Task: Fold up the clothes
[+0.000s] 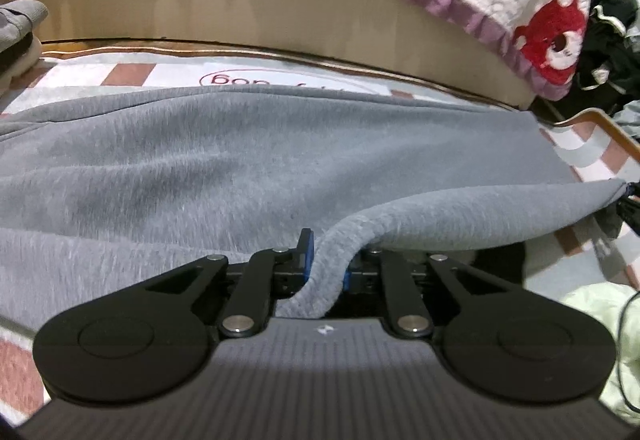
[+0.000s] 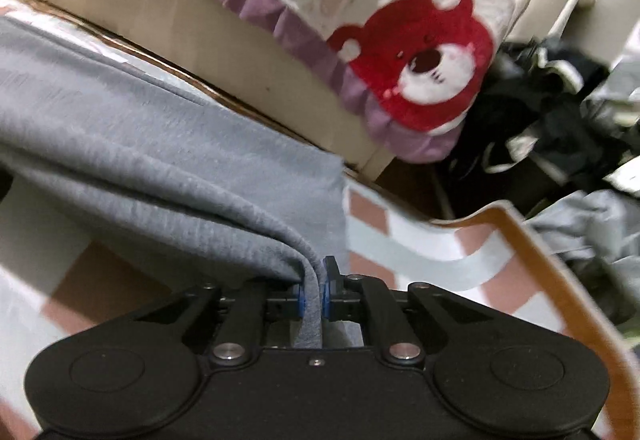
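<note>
A grey fleece garment (image 1: 248, 159) lies spread over a checked pink-and-white mat (image 1: 128, 73). My left gripper (image 1: 326, 260) is shut on a fold of its near edge; the cloth runs between the blue pads and hangs over the right finger. In the right wrist view the same grey garment (image 2: 140, 143) stretches to the left. My right gripper (image 2: 314, 292) is shut on its edge, with the cloth pinched between the blue pads just above the mat (image 2: 432, 244).
A beige bed base (image 1: 280, 11) with a white quilt, purple frill and red bear patch (image 2: 420, 59) stands behind the mat. Dark clothes (image 2: 540, 127) are piled at the right. Folded grey clothes (image 1: 20, 23) sit at the far left. A pale green item (image 1: 600, 340) lies at lower right.
</note>
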A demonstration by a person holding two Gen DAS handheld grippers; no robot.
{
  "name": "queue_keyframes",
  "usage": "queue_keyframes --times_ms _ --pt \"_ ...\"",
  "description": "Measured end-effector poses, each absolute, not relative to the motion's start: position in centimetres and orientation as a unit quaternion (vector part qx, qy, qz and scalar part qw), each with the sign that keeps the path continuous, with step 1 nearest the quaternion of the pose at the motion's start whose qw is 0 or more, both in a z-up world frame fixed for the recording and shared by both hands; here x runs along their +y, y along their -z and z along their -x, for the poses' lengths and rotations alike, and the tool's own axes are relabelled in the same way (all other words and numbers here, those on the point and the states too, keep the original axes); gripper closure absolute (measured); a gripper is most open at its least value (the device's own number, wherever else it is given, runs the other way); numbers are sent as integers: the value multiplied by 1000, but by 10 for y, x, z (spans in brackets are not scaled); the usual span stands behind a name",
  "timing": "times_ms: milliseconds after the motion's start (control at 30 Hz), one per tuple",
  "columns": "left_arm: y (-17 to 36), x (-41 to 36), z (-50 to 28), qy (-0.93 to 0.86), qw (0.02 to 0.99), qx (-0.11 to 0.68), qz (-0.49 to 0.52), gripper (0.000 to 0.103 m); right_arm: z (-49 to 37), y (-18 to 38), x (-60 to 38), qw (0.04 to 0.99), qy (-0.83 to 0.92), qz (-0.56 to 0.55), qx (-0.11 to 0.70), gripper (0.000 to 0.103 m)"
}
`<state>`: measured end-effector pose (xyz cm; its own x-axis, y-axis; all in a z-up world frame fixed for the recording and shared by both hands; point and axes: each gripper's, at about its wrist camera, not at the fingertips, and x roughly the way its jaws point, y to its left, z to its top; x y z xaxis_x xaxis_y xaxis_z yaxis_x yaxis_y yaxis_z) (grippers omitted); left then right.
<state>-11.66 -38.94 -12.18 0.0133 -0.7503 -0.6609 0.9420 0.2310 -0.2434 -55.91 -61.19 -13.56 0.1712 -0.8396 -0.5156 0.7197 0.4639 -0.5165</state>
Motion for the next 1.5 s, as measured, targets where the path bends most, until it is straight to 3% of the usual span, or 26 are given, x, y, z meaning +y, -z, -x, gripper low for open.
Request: queue_keyframes --times_ms 333,500,667,833,1133,1200,1233,1367,1400,1500 --pt "128 -382 118 610 694 354 -141 90 578 156 -607 741 537 57 400 94" --pt "104 -403 98 613 713 324 -103 86 569 133 -646 742 561 37 364 87" --pt "113 -461 76 586 730 331 -118 87 543 116 -722 761 543 -11 354 88" --pt "108 -503 62 571 741 322 -145 88 509 122 -778 768 511 -43 384 95" --pt "144 -562 37 531 719 388 -223 85 483 152 -840 760 420 -113 483 95" --pt "149 -568 36 528 720 382 -236 73 486 156 -850 759 420 -136 479 85" --pt "149 -569 35 526 723 380 -236 72 489 155 -855 762 423 -152 467 82" --pt "148 -569 32 536 721 373 -231 72 507 149 -869 772 440 -202 412 62" --pt "148 -570 32 538 718 373 -234 73 513 150 -870 774 444 -213 398 62" --pt "146 -579 37 544 697 386 -265 84 536 149 -887 770 453 -309 325 55"
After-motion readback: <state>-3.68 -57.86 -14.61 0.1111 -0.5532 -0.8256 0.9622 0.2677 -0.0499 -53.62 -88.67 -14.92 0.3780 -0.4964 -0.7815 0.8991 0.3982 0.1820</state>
